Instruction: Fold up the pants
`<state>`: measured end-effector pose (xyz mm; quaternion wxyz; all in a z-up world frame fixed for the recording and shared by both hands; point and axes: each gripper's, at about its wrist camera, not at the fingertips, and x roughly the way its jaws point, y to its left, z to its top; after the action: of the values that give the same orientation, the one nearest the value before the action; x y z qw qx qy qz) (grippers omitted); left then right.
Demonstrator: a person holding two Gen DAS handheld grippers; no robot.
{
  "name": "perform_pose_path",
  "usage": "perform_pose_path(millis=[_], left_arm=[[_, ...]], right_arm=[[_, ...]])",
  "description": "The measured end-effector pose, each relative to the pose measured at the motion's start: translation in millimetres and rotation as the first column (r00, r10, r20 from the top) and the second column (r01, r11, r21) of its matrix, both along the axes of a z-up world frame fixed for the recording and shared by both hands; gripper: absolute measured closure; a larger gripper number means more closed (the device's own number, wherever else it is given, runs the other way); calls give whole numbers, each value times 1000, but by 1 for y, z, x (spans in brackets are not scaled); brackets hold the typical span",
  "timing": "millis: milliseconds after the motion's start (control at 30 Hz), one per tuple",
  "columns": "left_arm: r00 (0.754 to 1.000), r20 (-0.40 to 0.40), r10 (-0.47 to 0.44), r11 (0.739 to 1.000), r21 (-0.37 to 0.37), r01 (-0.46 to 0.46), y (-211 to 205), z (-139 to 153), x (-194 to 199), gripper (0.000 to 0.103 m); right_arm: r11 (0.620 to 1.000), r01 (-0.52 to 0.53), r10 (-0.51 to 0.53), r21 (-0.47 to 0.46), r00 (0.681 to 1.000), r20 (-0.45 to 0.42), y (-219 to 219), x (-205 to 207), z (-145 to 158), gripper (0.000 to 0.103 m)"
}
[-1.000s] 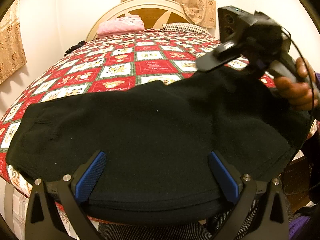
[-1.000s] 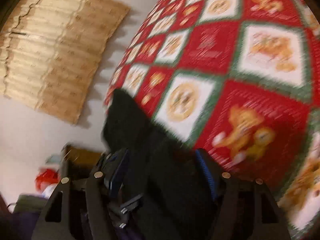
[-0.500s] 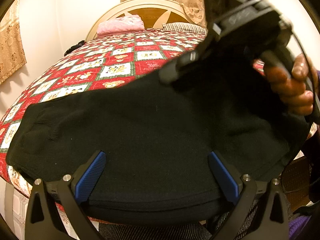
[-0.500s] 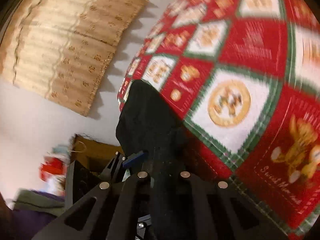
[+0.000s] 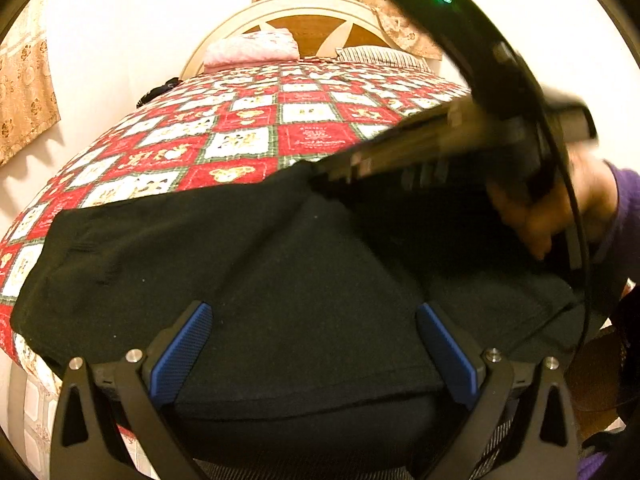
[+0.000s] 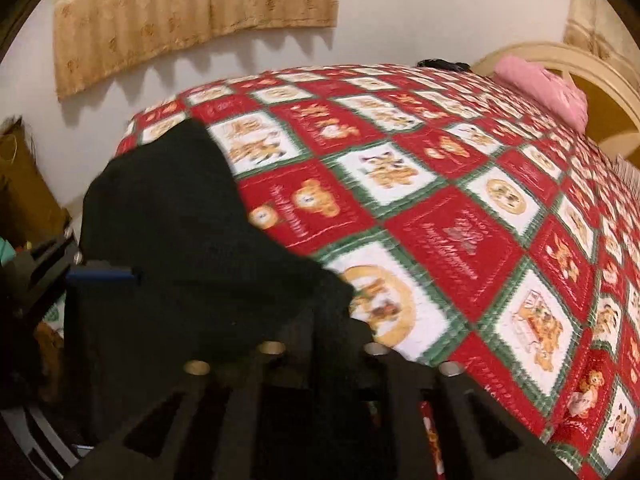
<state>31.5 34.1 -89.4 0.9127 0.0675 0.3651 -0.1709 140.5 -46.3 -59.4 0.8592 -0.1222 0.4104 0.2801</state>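
Observation:
Black pants [image 5: 168,256] lie across the near edge of the red-and-white quilted bed [image 5: 248,136]. My left gripper [image 5: 316,348] hovers open over their near hem, blue pads wide apart and off the cloth. The right gripper [image 5: 324,172], held by a hand [image 5: 532,216], has lifted the pants' right end off the bed. In the right wrist view its fingers [image 6: 276,364] stand close together with the black cloth [image 6: 180,220] pinched between them, and the jaws are opening. A blue pad of the left gripper's fingers [image 6: 102,276] shows at the left edge.
A pink pillow [image 5: 252,46] and a striped pillow [image 5: 380,56] lie by the round headboard [image 5: 312,28]. A dark object [image 5: 156,94] sits at the bed's far left edge. Tan curtains [image 6: 192,12] hang on the wall.
The right gripper shut on the pants' right end, rolled, and carried the cloth up and leftward over the rest of the pants. The left gripper stayed still and open.

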Motion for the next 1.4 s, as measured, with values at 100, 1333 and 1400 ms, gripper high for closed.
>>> perform_pose_path(millis=[100, 1333, 1400], left_arm=[[1000, -3, -29, 1000, 0, 29, 4, 3, -2, 0], [894, -33, 448, 892, 90, -444, 155, 14, 55, 0], [892, -19, 452, 889, 96, -448, 156, 19, 52, 0]], right_arm=[[972, 168, -165, 167, 986, -29, -55, 16, 27, 44], [989, -52, 58, -136, 997, 40, 26, -217, -1, 97], [995, -42, 45, -91, 998, 38, 22, -214, -9, 96]])
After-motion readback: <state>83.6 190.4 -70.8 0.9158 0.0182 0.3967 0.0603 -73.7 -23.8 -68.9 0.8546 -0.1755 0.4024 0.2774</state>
